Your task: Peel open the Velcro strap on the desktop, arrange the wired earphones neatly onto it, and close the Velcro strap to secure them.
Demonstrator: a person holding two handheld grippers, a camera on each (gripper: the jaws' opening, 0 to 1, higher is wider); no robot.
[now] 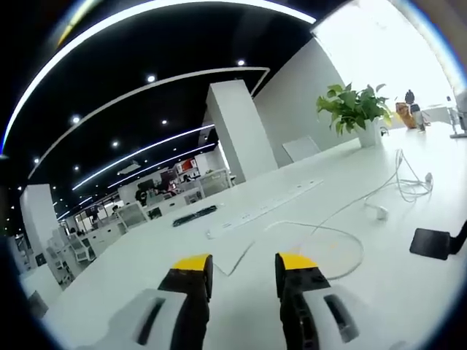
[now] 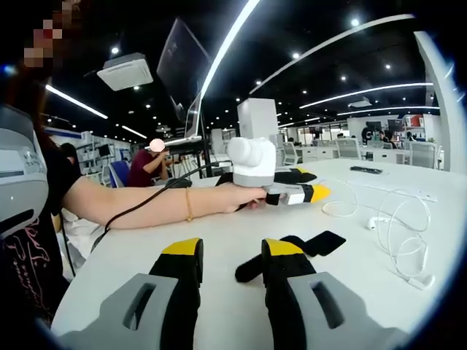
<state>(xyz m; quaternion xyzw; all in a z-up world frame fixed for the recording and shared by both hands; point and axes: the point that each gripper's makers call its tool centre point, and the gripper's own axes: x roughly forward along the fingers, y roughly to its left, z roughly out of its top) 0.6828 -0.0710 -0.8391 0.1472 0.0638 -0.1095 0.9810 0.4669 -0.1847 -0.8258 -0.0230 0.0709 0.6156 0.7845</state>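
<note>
A: Strap first. Velcro strap (image 2: 292, 257) lies flat on the desk (image 2: 219, 248), black, right at the tip of the right gripper (image 2: 232, 257), part of it hidden behind the right-hand jaw. In the left gripper view its end (image 1: 430, 243) sits off to the right of the left gripper (image 1: 243, 264), near the edge.

B: Peeled open yet?

A: Cannot tell. It looks like a flat strip with one end flared; whether the flap is lifted is not readable.

B: Earphones?

A: Wired earphones (image 2: 398, 233) are beyond the strap, to the right of the right gripper, white cable loose in loops, not on the strap. In the left gripper view the cable (image 1: 343, 219) runs ahead and right of the tips, one bud (image 1: 379, 211) further out.

B: Jaws?

A: Right gripper spread, nothing between the jaws. Left gripper also spread and empty, held above the desk; the right gripper view shows it (image 2: 310, 192) on the far side of the strap, in the person's hand (image 2: 244, 197).

B: Step?

A: My read: the very start, peeling the strap. Nothing is arranged or secured.

B: Next move needs what?

A: Probably the right gripper goes forward and down to pinch one strap end while the left pins or grabs the other, then pull apart. The strap is thin and flat on the desk, so getting a jaw under the edge is the tricky bit.

B: Rest?

A: Potted plant (image 1: 354, 109) far ahead, right.
</note>
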